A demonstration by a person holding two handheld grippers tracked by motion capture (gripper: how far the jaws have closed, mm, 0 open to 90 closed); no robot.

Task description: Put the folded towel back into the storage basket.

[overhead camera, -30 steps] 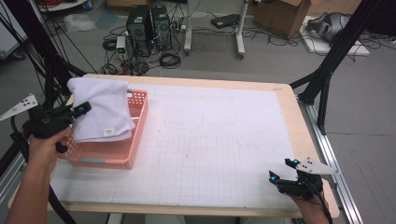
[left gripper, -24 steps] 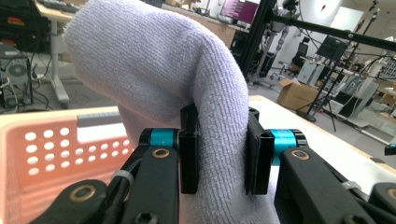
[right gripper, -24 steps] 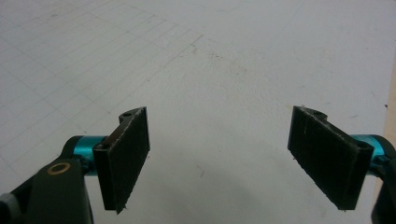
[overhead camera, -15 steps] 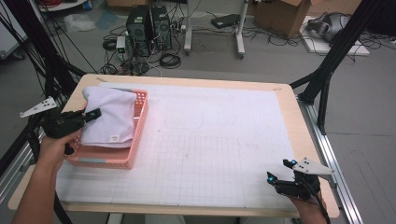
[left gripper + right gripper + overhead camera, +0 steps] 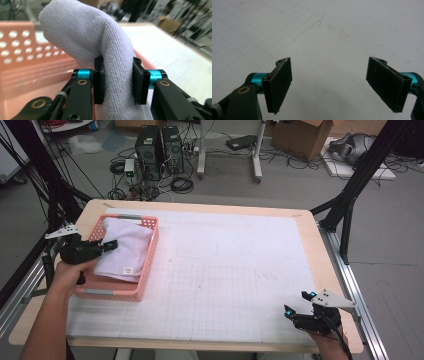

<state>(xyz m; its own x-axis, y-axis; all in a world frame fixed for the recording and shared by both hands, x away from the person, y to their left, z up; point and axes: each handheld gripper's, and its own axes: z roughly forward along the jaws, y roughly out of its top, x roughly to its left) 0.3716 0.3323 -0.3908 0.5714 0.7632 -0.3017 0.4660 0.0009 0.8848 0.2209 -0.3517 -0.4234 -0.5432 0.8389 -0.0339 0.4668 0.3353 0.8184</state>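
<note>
My left gripper (image 5: 111,245) has its jaws clamped on a fold of the white towel (image 5: 125,252), which lies in the pink basket (image 5: 115,292) at the desk's left edge. Right gripper (image 5: 295,310) is spread wide, empty, well apart at the near right corner; the left does the release.

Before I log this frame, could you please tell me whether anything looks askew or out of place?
Nothing is spilled or damaged. The white terry towel lies in the pink perforated plastic basket, one fold pinched by the left gripper. The right gripper hangs open over the white gridded mat.
</note>
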